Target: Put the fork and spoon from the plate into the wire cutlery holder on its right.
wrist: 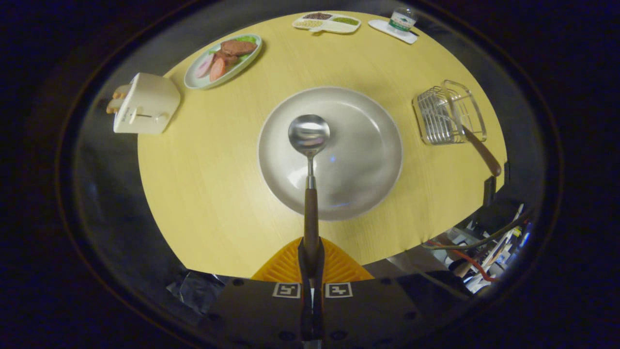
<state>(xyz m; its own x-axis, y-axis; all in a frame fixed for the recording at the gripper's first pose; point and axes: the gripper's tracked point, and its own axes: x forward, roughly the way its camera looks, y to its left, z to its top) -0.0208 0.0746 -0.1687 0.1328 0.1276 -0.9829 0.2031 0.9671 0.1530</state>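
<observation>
My gripper [311, 257] is shut on the brown wooden handle of the spoon [309, 145]. The spoon points straight ahead, its shiny bowl hanging above the grey round plate [358, 145] in the middle of the yellow table. The wire cutlery holder [443, 116] stands to the right of the plate. A utensil with a brown handle [479, 148], its head hidden among the wires, leans out of the holder toward me; it looks like the fork.
A white toaster [145, 104] sits at the table's left edge. Farther back are a plate of food [223, 60], a divided snack tray [327, 23] and a bottle on a coaster [399, 22]. Cables and clutter [479, 247] lie below the table's right edge.
</observation>
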